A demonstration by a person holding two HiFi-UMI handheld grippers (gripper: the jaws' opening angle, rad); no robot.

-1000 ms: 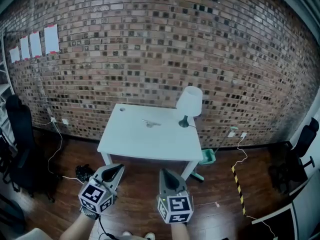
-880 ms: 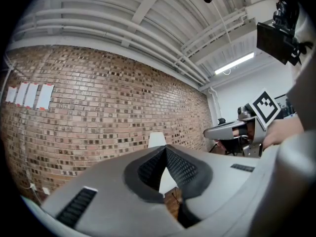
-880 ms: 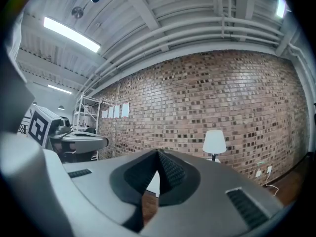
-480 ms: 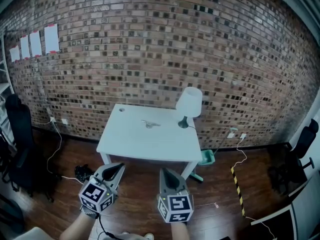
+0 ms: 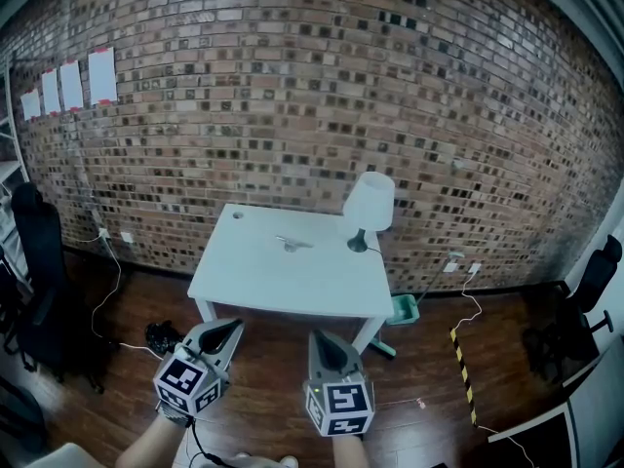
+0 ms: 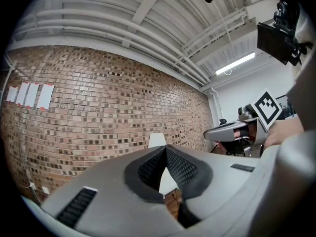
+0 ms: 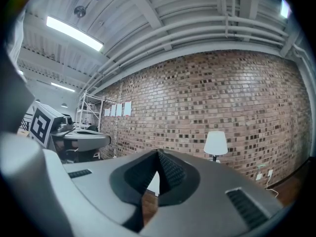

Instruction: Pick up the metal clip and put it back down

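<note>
Jaws on my left gripper [image 5: 234, 327] and right gripper [image 5: 319, 336] are pressed together, nothing between them. The metal clip [image 5: 292, 242] lies on the white table [image 5: 283, 291], well apart from both grippers, near the white lamp [image 5: 370, 203] by the brick wall [image 5: 292, 86].

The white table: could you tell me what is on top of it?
On the table, a metal clip lies near the far edge; a white lamp stands far right, its shade covering that corner.
</note>
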